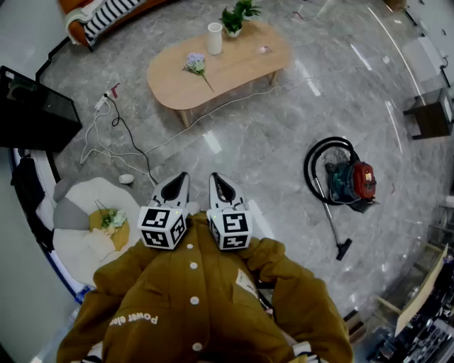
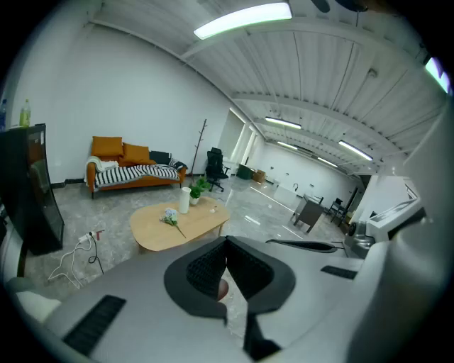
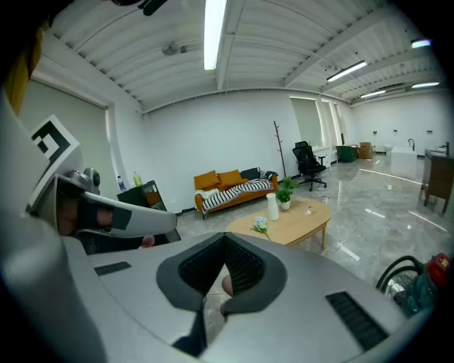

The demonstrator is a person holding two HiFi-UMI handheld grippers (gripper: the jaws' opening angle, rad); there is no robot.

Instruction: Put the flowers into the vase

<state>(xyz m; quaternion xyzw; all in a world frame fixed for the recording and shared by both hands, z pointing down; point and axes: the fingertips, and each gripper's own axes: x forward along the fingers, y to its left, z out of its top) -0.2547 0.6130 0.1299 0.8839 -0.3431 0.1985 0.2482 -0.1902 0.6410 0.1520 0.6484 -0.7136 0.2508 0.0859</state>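
Note:
A bunch of pale purple flowers [image 1: 195,65] with a long stem lies on the oval wooden table [image 1: 241,67], just left of a tall white vase [image 1: 214,38]. The same flowers [image 2: 169,217] and vase [image 2: 184,200] show small in the left gripper view, and the flowers [image 3: 260,225] and vase [image 3: 272,206] in the right gripper view. My left gripper [image 1: 174,190] and right gripper [image 1: 221,190] are held side by side close to my chest, far from the table. Both are shut with nothing in them.
A small potted plant [image 1: 236,17] stands behind the vase. A vacuum cleaner [image 1: 346,181] with its hose lies on the marble floor at the right. Cables [image 1: 113,135] trail on the floor at the left, by a black cabinet [image 1: 32,110]. An orange sofa [image 2: 131,170] stands at the far wall.

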